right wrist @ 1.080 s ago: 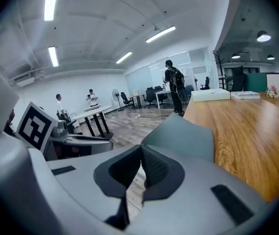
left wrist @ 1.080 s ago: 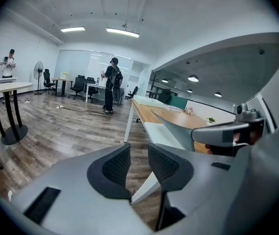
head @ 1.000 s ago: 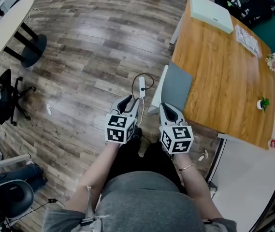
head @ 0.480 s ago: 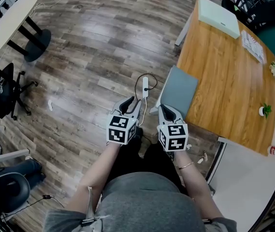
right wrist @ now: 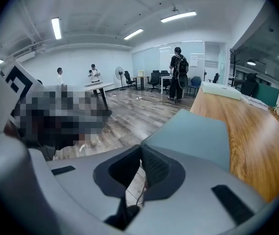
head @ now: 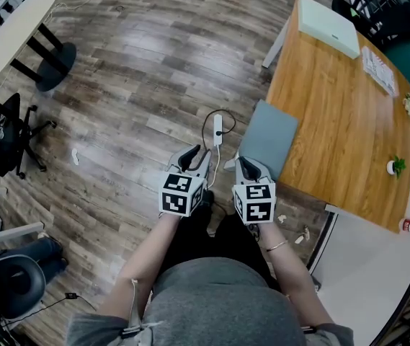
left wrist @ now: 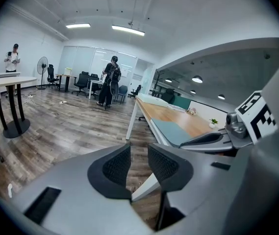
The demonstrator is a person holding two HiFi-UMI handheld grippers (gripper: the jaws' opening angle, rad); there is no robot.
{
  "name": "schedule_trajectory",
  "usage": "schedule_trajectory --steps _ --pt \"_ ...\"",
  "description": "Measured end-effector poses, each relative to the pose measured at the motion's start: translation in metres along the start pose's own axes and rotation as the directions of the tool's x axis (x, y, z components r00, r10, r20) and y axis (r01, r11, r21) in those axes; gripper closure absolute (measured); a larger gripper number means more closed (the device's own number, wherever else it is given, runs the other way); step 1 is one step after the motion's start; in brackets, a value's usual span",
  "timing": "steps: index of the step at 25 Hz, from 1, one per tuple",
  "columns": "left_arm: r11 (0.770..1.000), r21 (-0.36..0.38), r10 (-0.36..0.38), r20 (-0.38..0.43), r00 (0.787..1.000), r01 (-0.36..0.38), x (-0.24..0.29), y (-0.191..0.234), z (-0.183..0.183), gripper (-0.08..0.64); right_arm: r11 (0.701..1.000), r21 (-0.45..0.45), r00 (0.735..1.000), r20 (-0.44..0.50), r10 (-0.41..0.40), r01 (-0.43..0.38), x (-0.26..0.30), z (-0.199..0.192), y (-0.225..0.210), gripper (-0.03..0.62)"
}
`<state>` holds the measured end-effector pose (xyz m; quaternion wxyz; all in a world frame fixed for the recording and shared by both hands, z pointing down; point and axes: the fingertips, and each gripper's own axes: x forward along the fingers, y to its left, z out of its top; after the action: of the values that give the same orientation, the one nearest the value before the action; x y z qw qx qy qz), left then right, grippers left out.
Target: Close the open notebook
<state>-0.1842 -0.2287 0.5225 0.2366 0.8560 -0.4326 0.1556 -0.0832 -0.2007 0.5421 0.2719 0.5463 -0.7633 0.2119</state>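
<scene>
Head view gives us both tools from above, side by side over the wooden floor, close to the near corner of the worktop. The notebook lies on that corner, closed, with its grey cover up and a part reaching past the worktop's edge. Only this view shows the power strip on the floor between the tools and the worktop leg. Left gripper view tells us what the head view cannot: the left tool has its jaws apart by a narrow gap, with only floor seen between them, and the notebook is off to its right. Right gripper view shows the right tool with its tips nearly meeting, just starting to open, and nothing between them; the notebook is directly beyond them. Only the two gripper views show people standing far off in the room.
</scene>
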Motion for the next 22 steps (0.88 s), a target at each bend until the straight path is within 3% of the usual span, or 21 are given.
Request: schedule_trajectory --steps 5,10,15,19,22 --pt "1.000 -0.002 -0.013 -0.005 1.000 0.013 -0.001 0.004 -0.001 0.437 1.000 0.022 1.000 -0.013 -0.008 0.008 0.003 -0.002 0.003 0.560" --pt "0.999 0.000 -0.036 -0.008 0.999 0.036 0.001 0.004 0.000 0.437 0.998 0.063 0.999 -0.031 0.019 -0.017 0.004 -0.007 0.008 0.508" --pt "0.997 -0.008 -0.073 -0.008 0.997 0.073 0.005 0.002 0.004 0.437 0.993 0.106 0.999 0.021 0.043 -0.045 -0.005 0.001 0.015 0.482" --pt "0.994 0.014 -0.104 -0.003 0.995 0.104 0.007 -0.005 0.013 0.437 0.977 0.207 0.994 0.099 0.038 -0.058 -0.024 0.014 0.011 0.489" --pt "0.991 0.031 -0.127 0.007 0.992 0.127 0.012 -0.014 0.022 0.437 0.949 0.314 0.987 0.162 -0.010 -0.042 -0.042 0.022 -0.005 0.520"
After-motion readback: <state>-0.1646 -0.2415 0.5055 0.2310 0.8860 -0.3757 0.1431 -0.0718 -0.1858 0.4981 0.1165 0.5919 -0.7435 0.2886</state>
